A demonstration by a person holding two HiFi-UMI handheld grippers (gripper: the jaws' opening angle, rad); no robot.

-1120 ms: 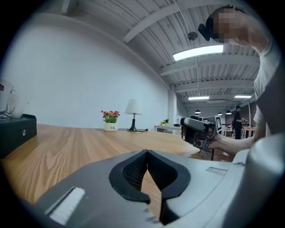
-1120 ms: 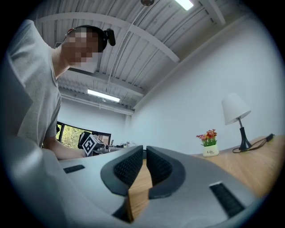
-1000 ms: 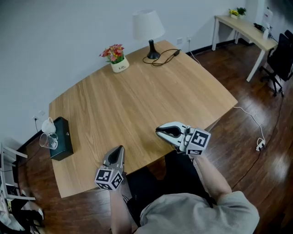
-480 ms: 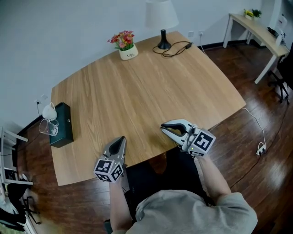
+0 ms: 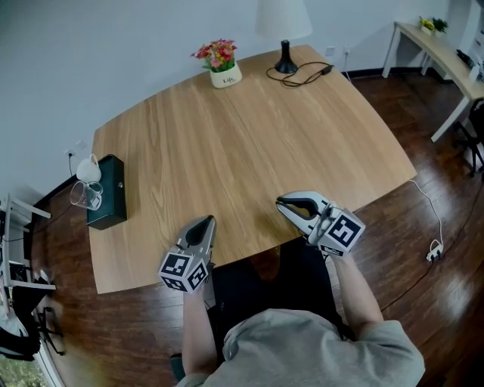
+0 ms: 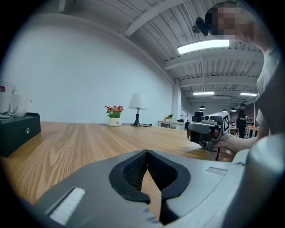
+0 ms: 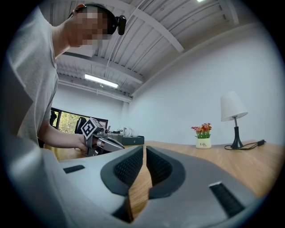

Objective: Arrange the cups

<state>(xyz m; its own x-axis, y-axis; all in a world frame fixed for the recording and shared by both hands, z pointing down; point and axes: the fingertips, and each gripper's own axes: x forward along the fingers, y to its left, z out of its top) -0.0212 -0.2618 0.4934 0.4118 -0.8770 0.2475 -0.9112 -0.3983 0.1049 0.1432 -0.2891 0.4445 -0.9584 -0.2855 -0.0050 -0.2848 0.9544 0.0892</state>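
Note:
Two cups stand on a dark green box point(image 5: 107, 204) at the table's left edge: a white cup point(image 5: 88, 169) and a clear glass cup point(image 5: 81, 195). In the left gripper view the glass cup point(image 6: 5, 99) and white cup point(image 6: 22, 107) show at the far left on the box point(image 6: 18, 132). The right gripper view shows the cups point(image 7: 127, 131) small and far off. My left gripper point(image 5: 205, 221) rests near the table's front edge, shut and empty point(image 6: 147, 153). My right gripper point(image 5: 282, 202) hovers at the front edge, turned towards the left, shut with nothing in it point(image 7: 144, 150).
A flower pot point(image 5: 221, 65) and a white lamp point(image 5: 283, 23) with a black cable point(image 5: 306, 75) stand at the table's far edge. A wooden table point(image 5: 249, 143) spans the view. A second desk point(image 5: 439, 45) stands at the back right, a white cable point(image 5: 427, 212) lies on the floor.
The head view has swung, so the table sits further right and lower in the picture. Both grippers stay shut near the front edge; the right one has turned slightly.

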